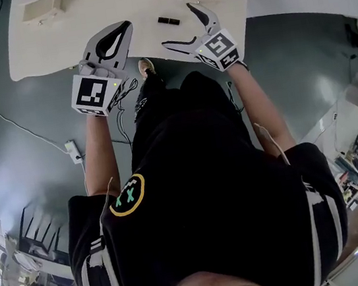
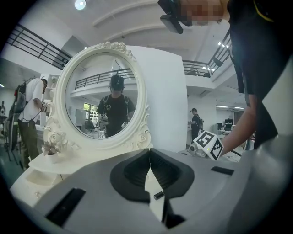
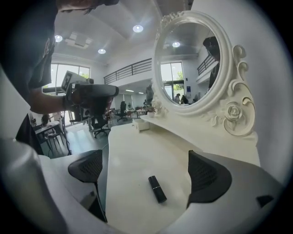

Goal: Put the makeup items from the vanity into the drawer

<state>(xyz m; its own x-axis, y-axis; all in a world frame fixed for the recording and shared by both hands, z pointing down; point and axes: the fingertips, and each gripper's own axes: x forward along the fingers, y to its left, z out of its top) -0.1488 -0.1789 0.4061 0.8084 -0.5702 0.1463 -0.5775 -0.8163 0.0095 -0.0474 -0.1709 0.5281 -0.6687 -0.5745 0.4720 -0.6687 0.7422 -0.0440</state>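
Slip risk: the lipstick (image 3: 157, 188) is a smooth, round tube lying flat, so if the pads close across its curved side off-centre it could roll or squirt out along the tabletop (image 3: 132, 155)
Edge risk: in the head view the tube lies near the front edge of the tabletop, so I judge that a nudge from a descending jaw could send it to the floor
Clash risk: the left hand-held gripper (image 2: 149, 153) hangs close beside the right one, and a sideways sweep could knock them together
Carry risk: the small drawer (image 3: 140, 124) sits well apart from the tube, at the far end of the raised shelf; a weak pinch could drop it on the way
Look of the lipstick: short, dark, glossy cylinder with a thin band around its middle, cap on
Place of the lipstick: on the bare tabletop below the oval mirror (image 3: 190, 64), between the spread jaws but touching neither
Right hand-held gripper (image 3: 147, 171): jaws wide apart, holding nothing
Left hand-held gripper: jaws pressed together at the tips, nothing between them
Progress: the pick-up is not yet made
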